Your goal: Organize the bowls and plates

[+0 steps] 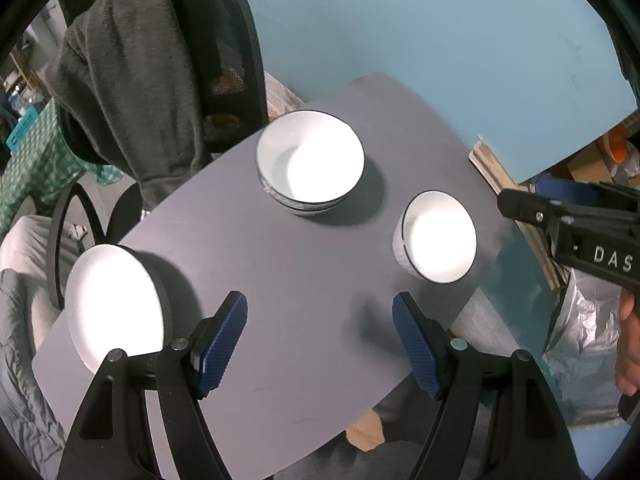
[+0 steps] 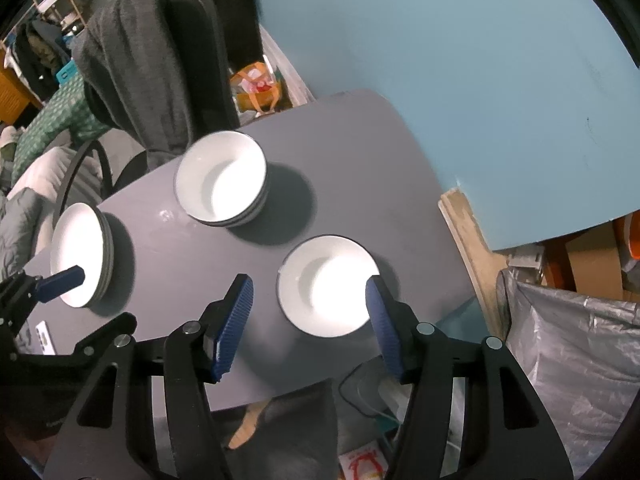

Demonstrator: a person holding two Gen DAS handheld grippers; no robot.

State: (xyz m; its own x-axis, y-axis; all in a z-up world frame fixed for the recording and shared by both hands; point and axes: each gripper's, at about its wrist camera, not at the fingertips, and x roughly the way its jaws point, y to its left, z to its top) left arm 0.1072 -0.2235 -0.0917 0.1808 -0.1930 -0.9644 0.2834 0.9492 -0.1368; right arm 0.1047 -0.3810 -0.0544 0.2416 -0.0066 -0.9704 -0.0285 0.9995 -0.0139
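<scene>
Three sets of white, dark-rimmed dishes sit on a grey table. A stack of bowls stands at the far middle; it also shows in the right wrist view. A single ribbed bowl sits at the right, seen under my right gripper. A stack of plates lies at the near left. My left gripper is open and empty above the table's near part. My right gripper is open and empty, its jaws straddling the near side of the single bowl.
An office chair draped with a dark grey garment stands behind the table's left side. A blue wall lies beyond. Silver plastic bags and boxes crowd the floor at right. A white phone lies at the table's near-left edge.
</scene>
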